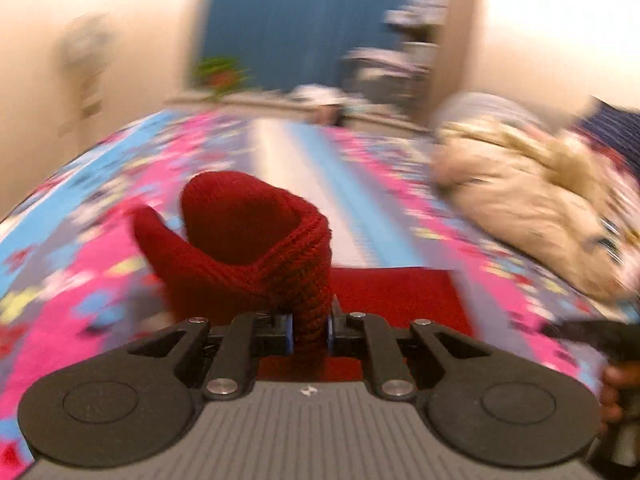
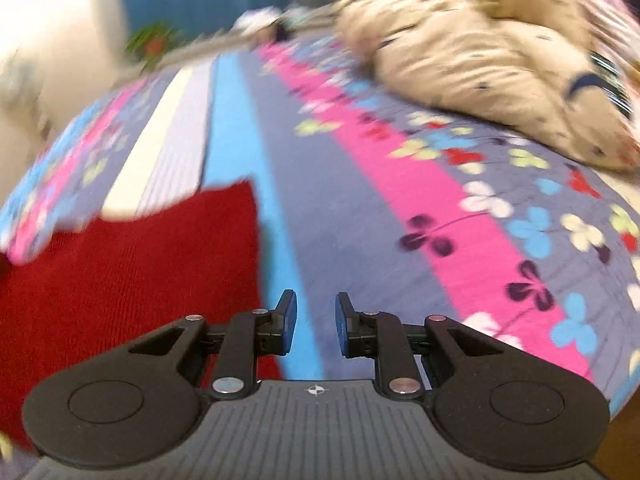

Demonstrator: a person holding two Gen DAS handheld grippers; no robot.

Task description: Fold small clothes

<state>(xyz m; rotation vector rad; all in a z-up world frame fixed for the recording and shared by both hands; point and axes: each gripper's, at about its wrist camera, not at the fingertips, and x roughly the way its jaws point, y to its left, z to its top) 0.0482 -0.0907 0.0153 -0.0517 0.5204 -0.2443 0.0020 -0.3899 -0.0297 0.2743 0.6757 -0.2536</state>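
Observation:
A dark red knitted garment (image 1: 248, 248) lies on the flowered bedspread (image 1: 100, 208). My left gripper (image 1: 311, 332) is shut on a bunched part of it, which stands up in a loop in front of the fingers; the flat rest of the garment spreads below and to the right. In the right wrist view the red garment (image 2: 132, 272) lies flat at the left. My right gripper (image 2: 316, 324) is open and empty, just right of the garment's edge, over the bedspread (image 2: 360, 208). Both views are blurred.
A heap of beige clothes (image 1: 528, 196) lies at the right on the bed, also in the right wrist view (image 2: 488, 52). A blue curtain (image 1: 296, 20), a shelf and a green plant (image 1: 218, 74) stand beyond the bed. The other handle and hand (image 1: 616, 380) show at the right edge.

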